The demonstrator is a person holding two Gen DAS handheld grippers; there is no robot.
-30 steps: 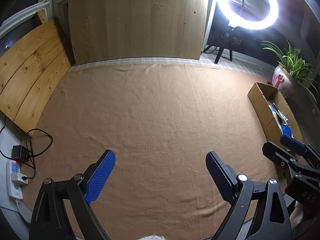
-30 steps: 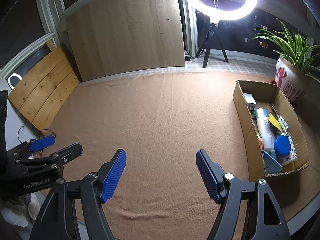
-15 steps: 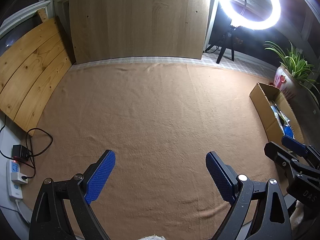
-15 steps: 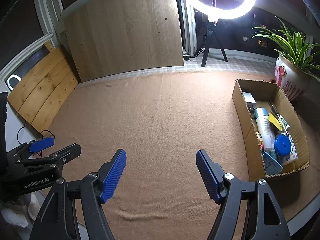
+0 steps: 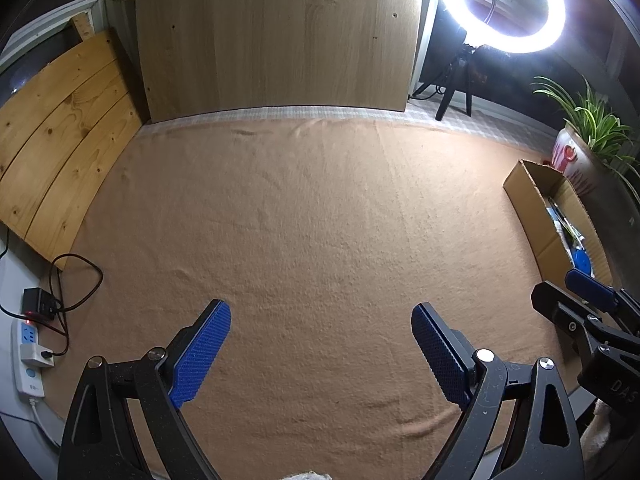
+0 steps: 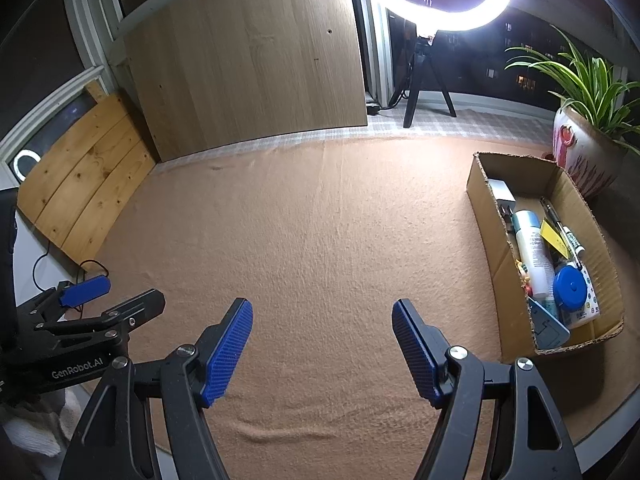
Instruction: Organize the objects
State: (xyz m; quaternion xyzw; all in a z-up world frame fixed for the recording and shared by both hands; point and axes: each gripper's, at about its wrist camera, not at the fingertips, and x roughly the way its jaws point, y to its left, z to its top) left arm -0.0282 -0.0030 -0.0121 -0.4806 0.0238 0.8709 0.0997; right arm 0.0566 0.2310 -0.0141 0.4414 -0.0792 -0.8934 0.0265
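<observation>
Both tools idle over the bare blanket; nothing changed in the last second.

Left wrist: left tool (image 5: 320, 344) is held wide open and empty; the cardboard box (image 5: 528, 200) is seen at far right. Right wrist: right tool (image 6: 322, 340) is likewise spread and empty; bottle (image 6: 534, 256), blue lid (image 6: 570, 286) and pens are already packed in the box, so sorting looks finished.

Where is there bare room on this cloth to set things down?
Nearly all of the tan cloth is bare, from the wooden boards across to the cardboard box. Only the box is crowded, packed with a white bottle, blue tape measure and pens.
</observation>
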